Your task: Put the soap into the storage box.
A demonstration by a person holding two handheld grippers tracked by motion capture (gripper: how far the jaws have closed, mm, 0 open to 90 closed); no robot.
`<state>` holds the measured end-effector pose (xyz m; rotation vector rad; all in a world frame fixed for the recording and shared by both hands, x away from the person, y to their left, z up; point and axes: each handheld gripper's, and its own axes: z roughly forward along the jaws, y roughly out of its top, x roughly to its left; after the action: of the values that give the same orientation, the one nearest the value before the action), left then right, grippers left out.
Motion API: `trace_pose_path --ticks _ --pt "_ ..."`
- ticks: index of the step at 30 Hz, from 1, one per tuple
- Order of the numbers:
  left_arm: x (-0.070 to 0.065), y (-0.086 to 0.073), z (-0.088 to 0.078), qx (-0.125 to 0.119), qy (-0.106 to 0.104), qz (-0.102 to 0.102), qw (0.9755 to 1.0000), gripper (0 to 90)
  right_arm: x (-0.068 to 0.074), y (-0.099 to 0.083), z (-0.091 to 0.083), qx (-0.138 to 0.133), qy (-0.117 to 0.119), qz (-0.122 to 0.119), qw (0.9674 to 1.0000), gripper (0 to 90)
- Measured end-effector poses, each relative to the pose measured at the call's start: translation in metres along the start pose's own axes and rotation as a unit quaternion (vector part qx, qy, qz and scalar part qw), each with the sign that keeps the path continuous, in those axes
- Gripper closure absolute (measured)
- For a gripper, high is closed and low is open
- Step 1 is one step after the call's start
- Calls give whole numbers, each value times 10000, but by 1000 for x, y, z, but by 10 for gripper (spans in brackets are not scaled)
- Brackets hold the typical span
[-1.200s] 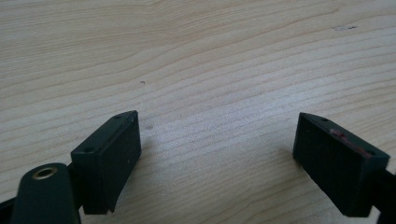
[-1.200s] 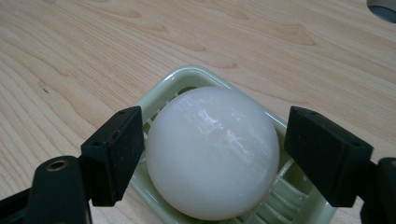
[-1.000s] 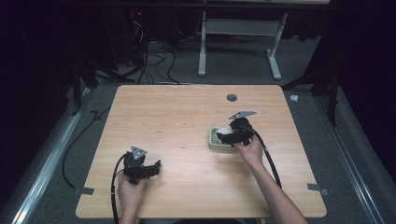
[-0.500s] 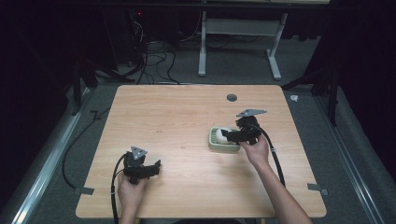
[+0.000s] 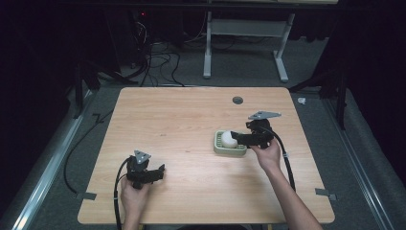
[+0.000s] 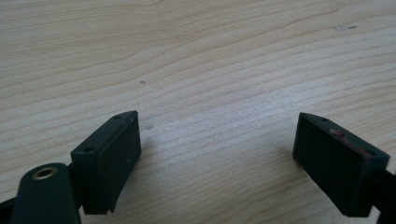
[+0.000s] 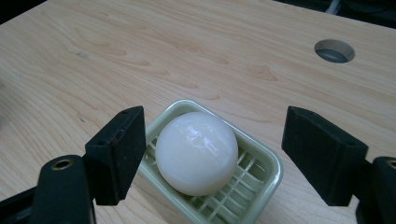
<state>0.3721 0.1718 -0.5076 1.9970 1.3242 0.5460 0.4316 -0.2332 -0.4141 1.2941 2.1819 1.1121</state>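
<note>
In the right gripper view we see our right gripper point(image 7: 212, 158) with its jaws spread wide, one on each side of the white soap point(image 7: 196, 151), and neither jaw touches it. The soap is round and glossy and it lies in the pale green soap dish point(image 7: 261, 179), whose slotted bottom is visible here; the near edge of the dish is cut off at the bottom of this view. From the high view we see the same gripper point(image 5: 235, 137) at about 3 o'clock on the wooden table point(image 5: 191, 115), pointing toward 9 o'clock over the dish point(image 5: 230, 149), but the slots and the gap around the soap point(image 5: 226, 139) are too small to make out there. A round hole point(image 5: 237, 100) in the table lies toward 12 o'clock from the dish. Our left gripper point(image 6: 217, 154) is also wide open, holding nothing, with bare wood between its jaws. The high view places it point(image 5: 160, 171) at about 7 o'clock, well apart from the dish.
</note>
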Motion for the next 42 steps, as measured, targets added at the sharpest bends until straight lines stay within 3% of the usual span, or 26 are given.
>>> trace_pose_path --ticks 27,42 --pt "0 0 0 -8 3 0 10000 159 -8 -7 -37 -249 -272 -23 9993 231" --pt "0 0 0 -9 5 1 10000 158 -19 -17 -59 -433 -384 161 9982 232"
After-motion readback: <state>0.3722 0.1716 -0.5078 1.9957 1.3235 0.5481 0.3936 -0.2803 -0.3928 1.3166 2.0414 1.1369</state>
